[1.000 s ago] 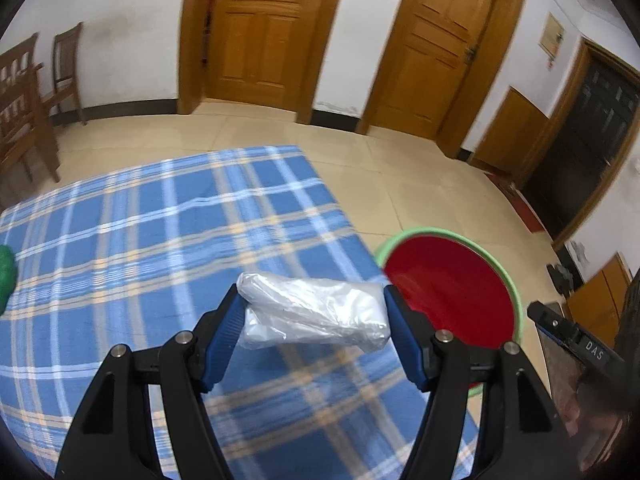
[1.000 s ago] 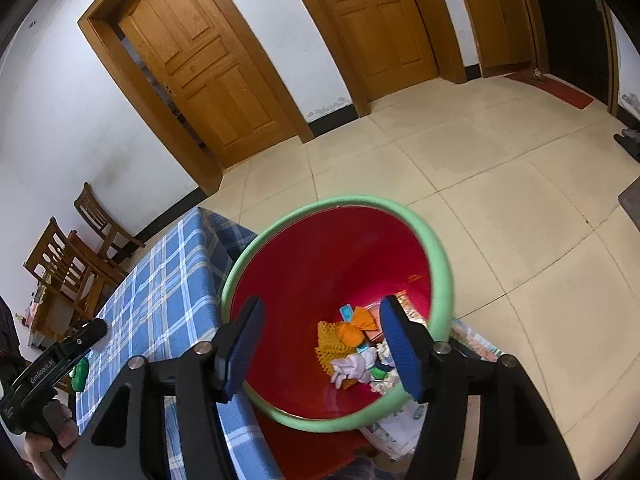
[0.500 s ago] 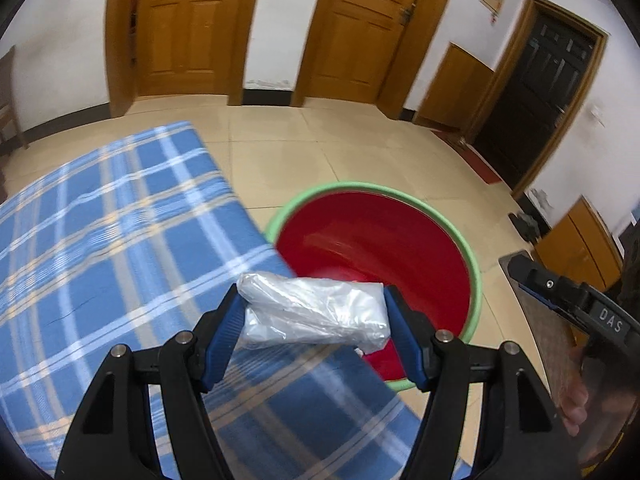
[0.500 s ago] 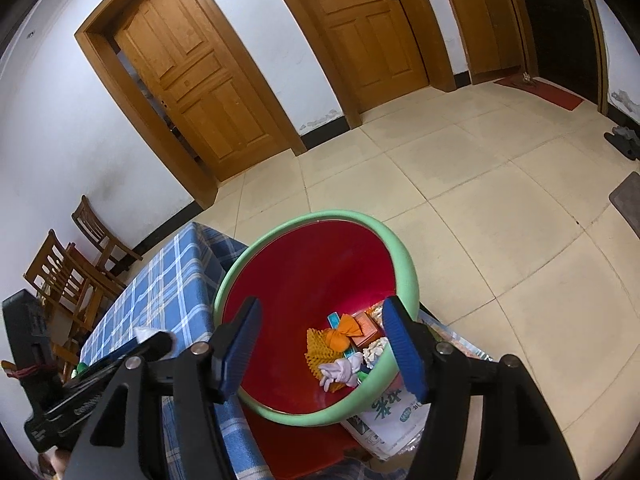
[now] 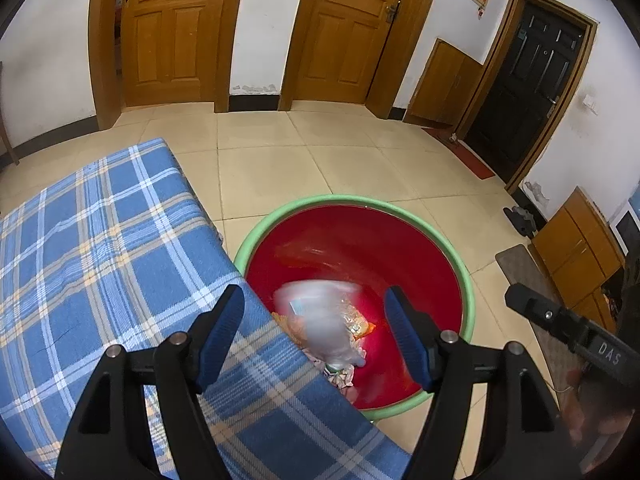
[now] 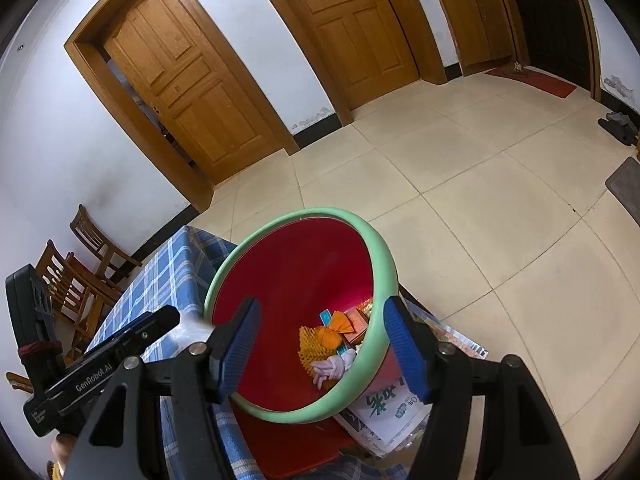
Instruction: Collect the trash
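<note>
A red bin with a green rim (image 5: 360, 202) stands tilted at the edge of the blue plaid table (image 5: 100, 260). A clear plastic bag (image 5: 324, 320) shows as a blur in front of the bin's mouth, touching neither pad. My left gripper (image 5: 314, 304) hangs over the table edge with its jaws opening. In the right wrist view the bin (image 6: 384, 264) holds several scraps, among them an orange wrapper (image 6: 334, 330) and yellow netting. My right gripper (image 6: 322, 312) stands open just before the bin, holding nothing. A hand holds it at the right of the left wrist view (image 5: 560, 320).
A printed paper sack (image 6: 392, 408) lies under the bin, on a red seat (image 6: 280, 440). Wooden chairs (image 6: 92, 248) stand by the wall at the left. Tiled floor runs to wooden doors (image 5: 168, 32). Shoes (image 5: 520, 218) and a mat (image 5: 524, 268) lie at the right.
The left gripper swung right from over the table to the bin, then let go of the plastic bag, which now drops blurred into the bin. The right gripper barely moved.
</note>
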The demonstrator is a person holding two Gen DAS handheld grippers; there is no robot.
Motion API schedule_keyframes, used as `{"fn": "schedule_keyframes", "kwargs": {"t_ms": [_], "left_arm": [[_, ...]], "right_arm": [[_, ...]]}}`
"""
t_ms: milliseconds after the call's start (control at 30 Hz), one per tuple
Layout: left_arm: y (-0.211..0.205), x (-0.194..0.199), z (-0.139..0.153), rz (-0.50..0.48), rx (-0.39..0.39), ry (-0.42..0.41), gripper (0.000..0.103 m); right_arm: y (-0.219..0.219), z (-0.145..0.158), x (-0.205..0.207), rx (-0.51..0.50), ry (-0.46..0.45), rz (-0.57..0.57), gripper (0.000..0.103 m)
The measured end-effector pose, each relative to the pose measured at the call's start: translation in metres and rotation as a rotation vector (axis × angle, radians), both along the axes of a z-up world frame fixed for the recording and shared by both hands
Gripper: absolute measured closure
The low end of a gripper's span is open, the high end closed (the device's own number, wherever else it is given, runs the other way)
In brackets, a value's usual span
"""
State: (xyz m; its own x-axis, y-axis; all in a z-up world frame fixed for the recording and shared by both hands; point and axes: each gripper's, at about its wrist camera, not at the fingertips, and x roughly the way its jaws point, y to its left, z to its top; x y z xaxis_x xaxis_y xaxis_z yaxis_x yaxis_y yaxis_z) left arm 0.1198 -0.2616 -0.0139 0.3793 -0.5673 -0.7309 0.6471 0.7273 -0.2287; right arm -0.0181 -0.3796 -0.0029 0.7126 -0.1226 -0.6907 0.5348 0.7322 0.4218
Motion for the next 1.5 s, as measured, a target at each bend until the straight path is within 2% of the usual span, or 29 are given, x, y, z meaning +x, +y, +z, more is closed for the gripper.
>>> {"fn": "schedule_keyframes", "kwargs": {"t_ms": [300, 567, 767, 833, 900, 1333, 1500], "left_arm": [[0.009, 0.001, 0.006, 0.029, -0.006, -0.003, 0.029], [0.04, -0.007, 0.016, 0.092, -0.015, -0.002, 0.029], [0.078, -0.014, 0.025, 0.164, -0.014, 0.005, 0.029], [0.091, -0.015, 0.028, 0.198, -0.01, 0.003, 0.022], [0.107, -0.017, 0.031, 0.239, -0.01, -0.004, 0.02], [0.187, -0.037, 0.04, 0.418, -0.032, -0.018, 0.017], [0.212, -0.049, 0.044, 0.49, -0.011, -0.04, 0.017]], "right_arm": [[0.004, 0.002, -0.003, -0.003, -0.003, 0.021, 0.034], [0.019, 0.011, -0.001, -0.019, -0.01, 0.067, 0.03], [0.038, 0.018, 0.003, -0.037, -0.016, 0.112, 0.025], [0.047, 0.021, 0.005, -0.047, -0.018, 0.131, 0.022], [0.055, 0.023, 0.007, -0.054, -0.017, 0.149, 0.021], [0.125, 0.032, 0.017, -0.112, -0.016, 0.295, 0.007], [0.147, 0.034, 0.017, -0.127, -0.027, 0.339, 0.004]]}}
